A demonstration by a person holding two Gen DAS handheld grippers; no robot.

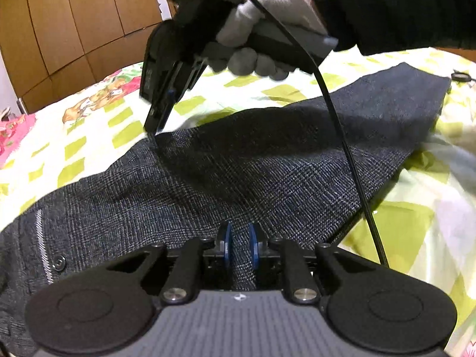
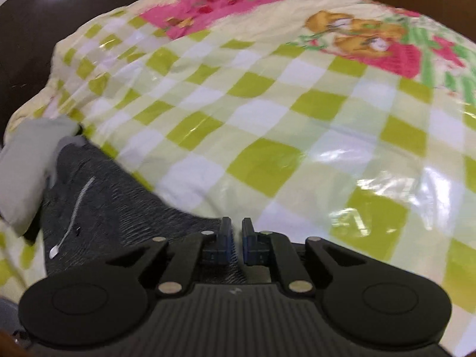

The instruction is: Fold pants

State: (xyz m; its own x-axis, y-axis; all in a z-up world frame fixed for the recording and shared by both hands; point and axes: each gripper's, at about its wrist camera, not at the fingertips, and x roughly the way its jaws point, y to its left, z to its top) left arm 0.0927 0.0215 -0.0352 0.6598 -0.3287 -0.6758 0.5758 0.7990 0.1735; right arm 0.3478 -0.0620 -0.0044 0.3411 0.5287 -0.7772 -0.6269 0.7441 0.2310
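Note:
Dark grey checked pants [image 1: 267, 163] lie stretched across a bed, with a pocket stripe and button at the lower left. My left gripper [image 1: 240, 239] is shut on a raised ridge of the pants cloth, which shows between its blue pads. My right gripper [image 1: 153, 128], held by a white-gloved hand [image 1: 267, 15], points down with its tips on the far edge of the pants. In the right wrist view my right gripper [image 2: 237, 232] has its pads almost together beside the edge of the pants [image 2: 104, 208]. Only a thin pale slit shows between them.
The bed carries a glossy yellow-green checked sheet [image 2: 267, 119] with pink cartoon prints. A black cable [image 1: 342, 136] arcs from the right gripper over the pants. Wooden wardrobe doors [image 1: 74, 15] stand behind the bed. A blurred pale grey shape [image 2: 26, 172] lies at the left.

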